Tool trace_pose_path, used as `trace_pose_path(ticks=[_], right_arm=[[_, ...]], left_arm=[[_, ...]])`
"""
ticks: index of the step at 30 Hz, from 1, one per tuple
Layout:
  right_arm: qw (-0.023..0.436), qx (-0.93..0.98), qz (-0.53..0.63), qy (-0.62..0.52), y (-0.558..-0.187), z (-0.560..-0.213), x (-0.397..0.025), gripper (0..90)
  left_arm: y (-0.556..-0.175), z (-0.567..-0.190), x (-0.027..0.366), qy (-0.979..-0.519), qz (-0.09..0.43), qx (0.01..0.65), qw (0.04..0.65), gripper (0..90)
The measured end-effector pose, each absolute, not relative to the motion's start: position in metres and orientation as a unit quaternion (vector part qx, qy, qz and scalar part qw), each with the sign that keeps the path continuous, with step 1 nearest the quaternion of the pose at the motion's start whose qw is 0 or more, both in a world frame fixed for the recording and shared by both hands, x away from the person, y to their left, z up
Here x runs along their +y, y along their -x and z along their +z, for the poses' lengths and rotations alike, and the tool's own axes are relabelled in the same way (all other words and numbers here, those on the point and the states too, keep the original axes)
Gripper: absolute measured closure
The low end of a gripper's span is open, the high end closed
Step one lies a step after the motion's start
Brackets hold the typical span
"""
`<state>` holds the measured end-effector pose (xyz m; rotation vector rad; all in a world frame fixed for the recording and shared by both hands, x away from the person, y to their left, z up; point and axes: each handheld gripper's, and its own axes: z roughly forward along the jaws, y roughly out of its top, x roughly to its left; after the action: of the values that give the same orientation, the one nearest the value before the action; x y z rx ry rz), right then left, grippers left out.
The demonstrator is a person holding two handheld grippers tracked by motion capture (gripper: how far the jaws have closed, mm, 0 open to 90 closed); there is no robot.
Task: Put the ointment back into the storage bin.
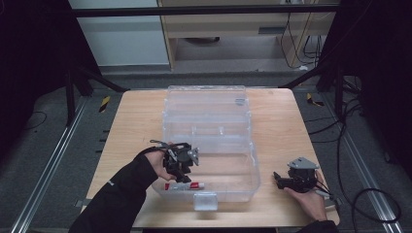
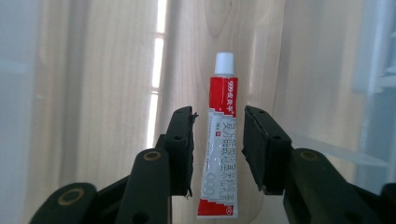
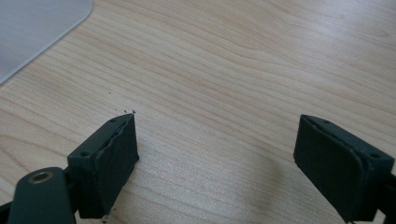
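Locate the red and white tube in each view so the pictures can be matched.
High view: the tube lies in the clear plastic box, near its front wall, just below the left tool.
Left gripper view: lower centre, upright in the picture, between the open jaws.
Right gripper view: not in it.
Shared landmark: the wooden table.

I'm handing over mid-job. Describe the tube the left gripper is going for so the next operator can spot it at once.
Start at the wooden table and find the clear plastic box lying open in the middle. Inside its near half, by the front wall, the tube lies flat, straddled by the open left gripper. It is small, red and white with a white cap, the one coloured thing in the see-through box.
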<state>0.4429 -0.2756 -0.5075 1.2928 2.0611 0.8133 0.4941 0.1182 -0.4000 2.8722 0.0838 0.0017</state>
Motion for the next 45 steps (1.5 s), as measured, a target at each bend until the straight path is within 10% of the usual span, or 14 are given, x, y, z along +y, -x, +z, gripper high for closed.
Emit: trace_pose_path(ticks=[30, 45], right_arm=[[0.289, 0.768, 0.303, -0.485, -0.443, -0.508, -0.276, 13.0], [0.293, 0.767, 0.301, -0.485, -0.443, -0.507, -0.277, 12.9]], left_arm=[[-0.451, -0.362, 0.202, -0.874, 0.100, 0.197, 0.432, 50.5], [-0.435, -0.378, 0.257, -0.820, 0.155, 0.283, 0.473, 53.4]])
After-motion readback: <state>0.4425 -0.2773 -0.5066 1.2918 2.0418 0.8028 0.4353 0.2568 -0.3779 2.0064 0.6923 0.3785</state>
